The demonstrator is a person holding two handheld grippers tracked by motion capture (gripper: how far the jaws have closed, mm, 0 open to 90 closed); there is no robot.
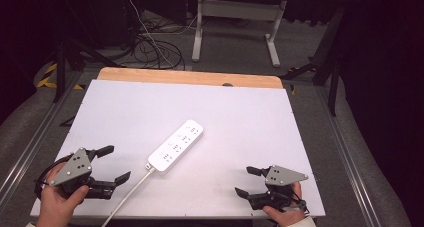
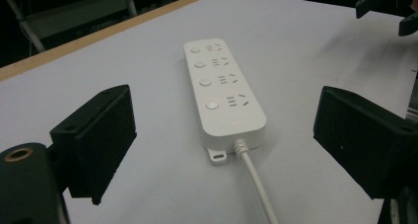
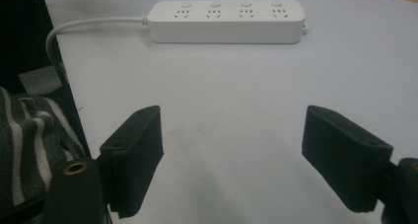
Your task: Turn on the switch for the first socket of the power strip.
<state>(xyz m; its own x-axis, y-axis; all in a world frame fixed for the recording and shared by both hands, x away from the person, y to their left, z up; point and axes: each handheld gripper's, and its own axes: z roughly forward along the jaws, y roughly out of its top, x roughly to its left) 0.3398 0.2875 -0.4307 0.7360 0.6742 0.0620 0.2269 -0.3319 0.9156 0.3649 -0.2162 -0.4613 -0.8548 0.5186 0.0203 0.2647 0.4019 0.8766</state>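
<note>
Left gripper (image 1: 113, 163) gapes empty, aimed at the power strip (image 1: 176, 146) mid-table; right gripper (image 1: 246, 181) open too. Rigid, light, slick plastic: grip across its narrow sides.

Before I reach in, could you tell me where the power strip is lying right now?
In the high view the power strip lies diagonally near the middle of the white table, nearer the left gripper than the right gripper, its cord trailing to the near edge.

White power strip (image 1: 176, 146) lying flat on the bench

Four sockets, each with a round button, face up. It lies diagonally mid-bench, one end far right, the other near left, where its white cord (image 1: 126, 199) runs off the near edge.
</note>
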